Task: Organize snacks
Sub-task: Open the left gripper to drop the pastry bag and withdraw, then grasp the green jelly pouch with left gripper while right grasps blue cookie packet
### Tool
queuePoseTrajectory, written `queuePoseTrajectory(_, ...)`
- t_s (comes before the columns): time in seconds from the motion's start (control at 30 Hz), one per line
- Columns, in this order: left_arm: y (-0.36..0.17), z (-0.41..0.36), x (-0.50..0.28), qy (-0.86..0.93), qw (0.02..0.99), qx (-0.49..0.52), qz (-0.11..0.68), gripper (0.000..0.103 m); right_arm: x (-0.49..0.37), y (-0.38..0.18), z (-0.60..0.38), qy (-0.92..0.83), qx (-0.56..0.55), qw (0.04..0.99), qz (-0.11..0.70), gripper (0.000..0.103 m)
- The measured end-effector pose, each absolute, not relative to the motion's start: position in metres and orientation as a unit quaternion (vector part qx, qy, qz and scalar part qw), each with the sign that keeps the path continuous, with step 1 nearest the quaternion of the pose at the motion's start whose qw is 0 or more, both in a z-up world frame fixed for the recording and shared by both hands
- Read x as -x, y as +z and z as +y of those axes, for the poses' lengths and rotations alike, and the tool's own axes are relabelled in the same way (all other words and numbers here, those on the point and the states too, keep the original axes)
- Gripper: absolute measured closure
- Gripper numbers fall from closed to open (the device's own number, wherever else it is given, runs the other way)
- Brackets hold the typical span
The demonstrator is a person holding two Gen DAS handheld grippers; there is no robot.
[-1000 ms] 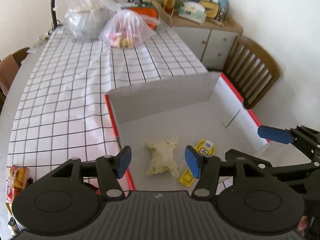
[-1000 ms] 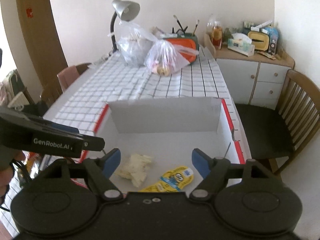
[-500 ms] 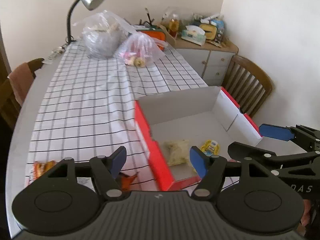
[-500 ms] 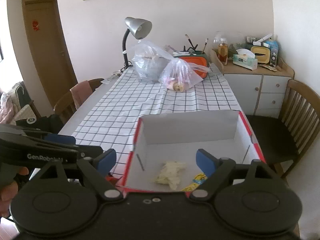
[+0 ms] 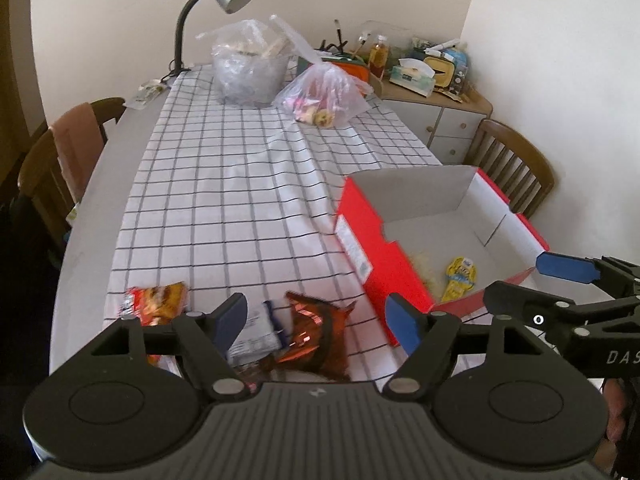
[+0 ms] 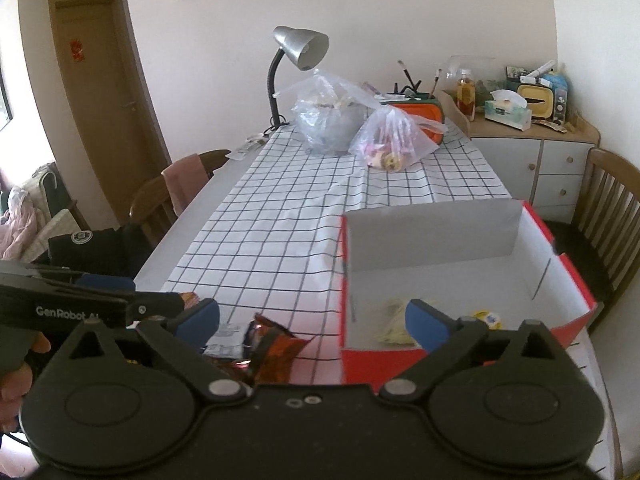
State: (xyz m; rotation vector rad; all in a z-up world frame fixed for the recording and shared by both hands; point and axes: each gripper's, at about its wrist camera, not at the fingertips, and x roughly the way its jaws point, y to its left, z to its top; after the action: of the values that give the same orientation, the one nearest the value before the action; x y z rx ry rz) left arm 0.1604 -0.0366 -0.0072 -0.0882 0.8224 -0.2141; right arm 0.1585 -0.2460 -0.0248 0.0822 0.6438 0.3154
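hovering | both jaws just widened, empty | box (image 5: 376,248): two snacks | cloth (image 5: 224,200): three packets

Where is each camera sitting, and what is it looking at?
Left wrist view: sits on the left gripper, looking down the checked table at loose snack packets; its open, empty jaws show, plus the right gripper at right.
Right wrist view: sits on the right gripper, facing the red box; its open jaws show, plus the left gripper and a hand.
Both share: box, packets, lamp, plastic bags. Both jaws have just been opening.
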Motion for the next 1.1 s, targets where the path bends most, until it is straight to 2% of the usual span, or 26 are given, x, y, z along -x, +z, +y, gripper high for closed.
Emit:
queuePoseTrajectory(0.2, -0.016, 0.005, -0.146, -0.100, 0.910, 0.053, 0.399, 0.021, -0.146, -0.035, -0.217, 0.159, -0.034, 0.936, 0.312, 0.000)
queuePoseTrajectory(0.67, -0.059, 0.101, -0.131, -0.034, 0.891, 0.058, 0.449, 0.021, -0.138, -0.101, -0.156, 0.211, 0.056, 0.899, 0.380, 0.000)
queuePoseTrajectory(1.1, -0.128, 0.140, -0.138, -0.018, 0.851, 0.058, 0.522, 0.021, -0.147, -0.156, -0.127, 0.258, 0.136, 0.853, 0.432, 0.004)
